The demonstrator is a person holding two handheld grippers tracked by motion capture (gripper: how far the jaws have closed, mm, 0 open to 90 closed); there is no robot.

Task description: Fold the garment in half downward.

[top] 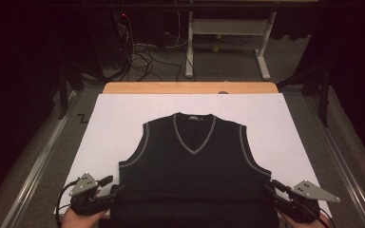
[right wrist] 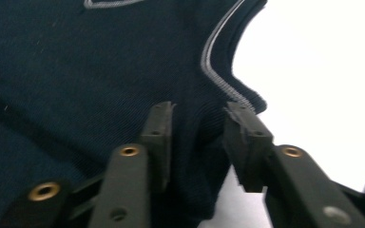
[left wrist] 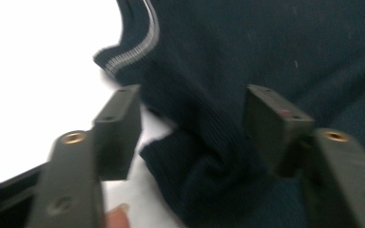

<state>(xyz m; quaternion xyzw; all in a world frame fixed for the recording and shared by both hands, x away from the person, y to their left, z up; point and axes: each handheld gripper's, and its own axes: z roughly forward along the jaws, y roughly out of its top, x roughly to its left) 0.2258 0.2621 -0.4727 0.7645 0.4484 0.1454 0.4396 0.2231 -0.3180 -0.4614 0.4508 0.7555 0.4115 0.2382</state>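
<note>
A dark sleeveless V-neck vest (top: 192, 161) with grey trim lies flat on a white sheet (top: 119, 118), neck away from me. My left gripper (top: 111, 186) sits at the vest's lower left side. In the left gripper view this gripper (left wrist: 195, 118) is wide open, with a bunched fold of the vest's edge (left wrist: 204, 166) between its jaws. My right gripper (top: 272, 187) is at the vest's lower right side. In the right gripper view it (right wrist: 197, 128) is open by a narrower gap, with the vest's side edge (right wrist: 195, 142) between the jaws, just below the armhole trim (right wrist: 218, 80).
The white sheet covers a wooden table whose far edge (top: 190, 88) shows. Bare sheet lies on both sides of the vest. Beyond the table are a desk frame (top: 228, 42) and cables on the floor (top: 142, 57). Metal rails (top: 38, 161) run along the table's sides.
</note>
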